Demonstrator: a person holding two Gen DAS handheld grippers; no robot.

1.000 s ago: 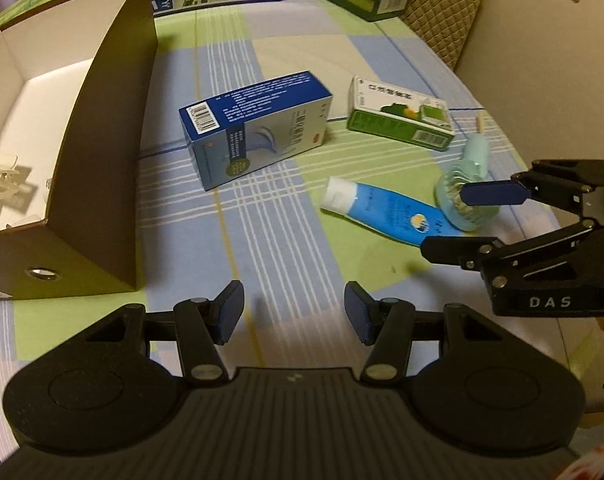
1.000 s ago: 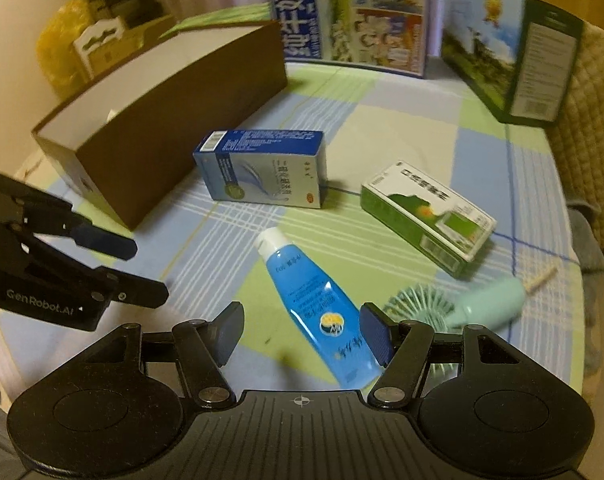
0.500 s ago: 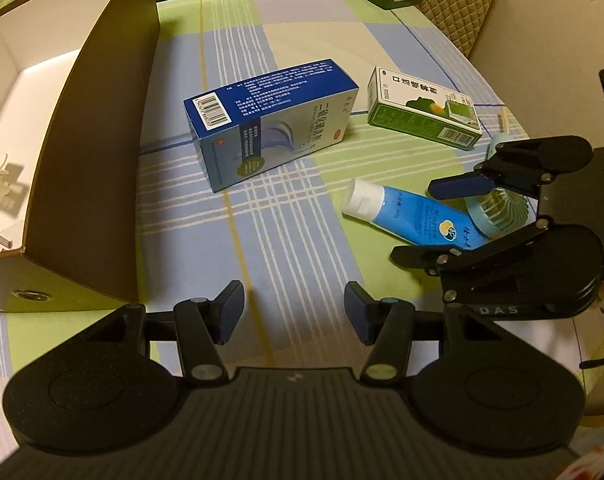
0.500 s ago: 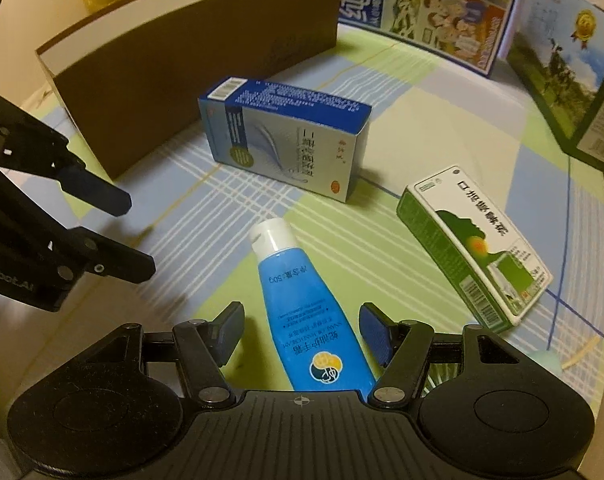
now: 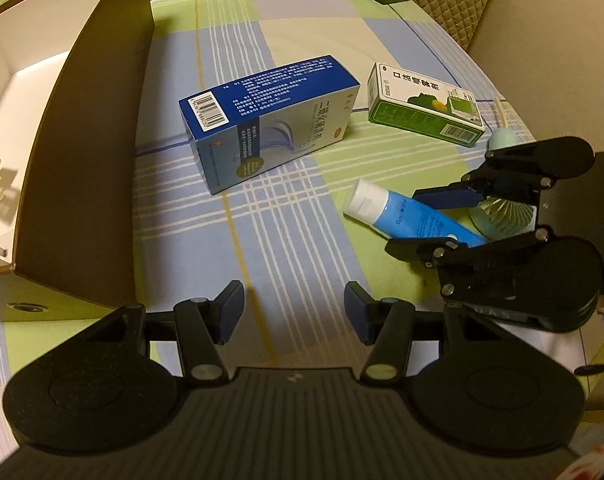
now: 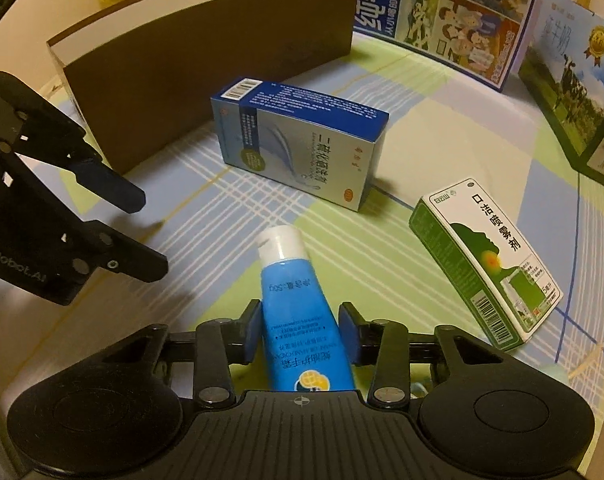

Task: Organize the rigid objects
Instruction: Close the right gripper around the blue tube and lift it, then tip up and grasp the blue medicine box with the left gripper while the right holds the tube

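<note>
A large brown cardboard box [image 6: 206, 80] was seen on a checked table [image 5: 286, 208] before a cream wall. The right gripper [image 6: 300, 330] had just been clamped on the blue tube [image 6: 298, 312], previously ungripped, so lifting seemed next. The left gripper [image 5: 294, 312] was held apart, empty, nearby.
</note>
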